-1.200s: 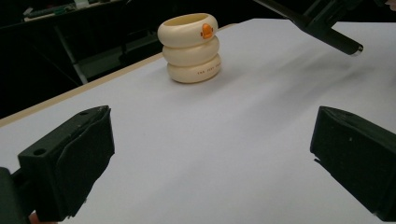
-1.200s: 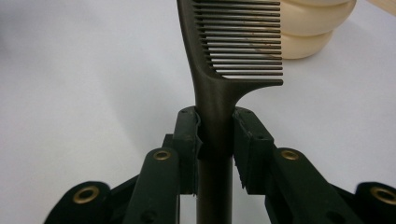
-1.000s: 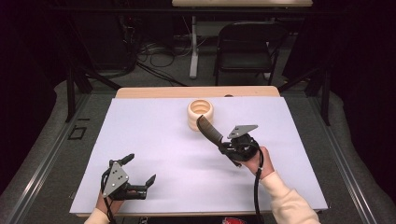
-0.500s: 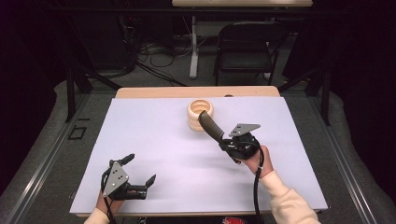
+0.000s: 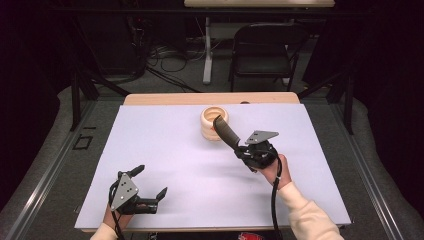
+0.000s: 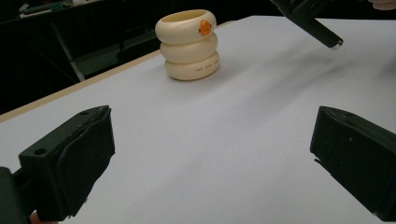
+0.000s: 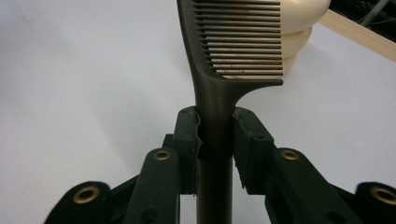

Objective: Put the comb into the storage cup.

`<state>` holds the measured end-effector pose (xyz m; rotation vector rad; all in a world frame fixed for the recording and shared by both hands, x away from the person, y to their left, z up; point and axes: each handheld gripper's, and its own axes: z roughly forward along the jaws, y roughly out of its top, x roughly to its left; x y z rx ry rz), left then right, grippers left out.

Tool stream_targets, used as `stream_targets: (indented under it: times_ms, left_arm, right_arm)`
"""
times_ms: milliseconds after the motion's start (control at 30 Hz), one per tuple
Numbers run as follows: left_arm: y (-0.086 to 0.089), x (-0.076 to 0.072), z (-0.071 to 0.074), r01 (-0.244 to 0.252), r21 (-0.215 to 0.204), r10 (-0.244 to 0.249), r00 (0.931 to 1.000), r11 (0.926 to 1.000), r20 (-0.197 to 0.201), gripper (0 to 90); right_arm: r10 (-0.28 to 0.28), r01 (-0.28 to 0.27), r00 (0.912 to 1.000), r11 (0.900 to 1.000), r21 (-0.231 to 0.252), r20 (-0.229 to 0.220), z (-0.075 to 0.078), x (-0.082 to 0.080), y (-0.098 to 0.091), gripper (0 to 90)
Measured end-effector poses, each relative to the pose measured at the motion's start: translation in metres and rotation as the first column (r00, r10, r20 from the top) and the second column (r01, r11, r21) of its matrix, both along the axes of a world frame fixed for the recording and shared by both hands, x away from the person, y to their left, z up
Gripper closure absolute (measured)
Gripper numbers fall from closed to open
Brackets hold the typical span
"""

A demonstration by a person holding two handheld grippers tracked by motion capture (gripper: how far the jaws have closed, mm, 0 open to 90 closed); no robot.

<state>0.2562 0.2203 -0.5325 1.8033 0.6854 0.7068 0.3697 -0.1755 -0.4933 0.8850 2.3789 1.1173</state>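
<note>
A cream holder (image 5: 213, 126) made of three stacked rings stands at the far middle of the white table (image 5: 165, 145); it is also in the left gripper view (image 6: 187, 44). My right gripper (image 5: 241, 149) is shut on the handle of a dark comb (image 5: 226, 131). The comb tilts up toward the holder, and its tip overlaps the rim. In the right gripper view the gripper (image 7: 215, 140) clamps the comb (image 7: 233, 46) with the holder (image 7: 303, 28) just behind the teeth. My left gripper (image 5: 151, 181) rests open and empty near the front left (image 6: 212, 135).
A wooden strip (image 5: 210, 98) edges the table's far side. A folding chair (image 5: 260, 50) and floor cables lie beyond it. The comb's handle end (image 6: 322, 35) hangs over the table at the upper right of the left gripper view.
The right gripper has edged slightly farther from the person, carrying the comb closer over the holder. The left gripper has stayed put.
</note>
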Motion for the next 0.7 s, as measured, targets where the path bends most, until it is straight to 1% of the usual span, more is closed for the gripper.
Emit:
stream_targets:
  times_ms: [133,333,467,700]
  left_arm:
    - [0.000,0.001,0.000,-0.003,-0.001,0.003,1.0000,1.0000,-0.005,0.1]
    - [0.000,0.001,0.000,-0.004,-0.001,0.004,1.0000,1.0000,-0.004,0.1]
    - [-0.001,0.001,-0.001,-0.004,0.004,0.004,1.0000,1.0000,-0.004,0.1]
    - [0.000,0.001,-0.001,-0.009,0.000,0.009,0.9999,1.0000,-0.004,0.1]
  right_arm:
    - [-0.003,0.003,0.9999,1.0000,0.006,0.013,0.001,0.002,0.001,72.0]
    - [-0.015,0.015,0.9998,0.9997,0.018,0.011,0.001,0.006,0.001,72.1]
    - [-0.017,0.017,0.9996,0.9995,0.027,0.020,0.003,0.009,0.001,72.1]
    - [-0.021,0.020,0.9996,0.9987,0.047,0.019,0.006,0.015,0.003,72.1]
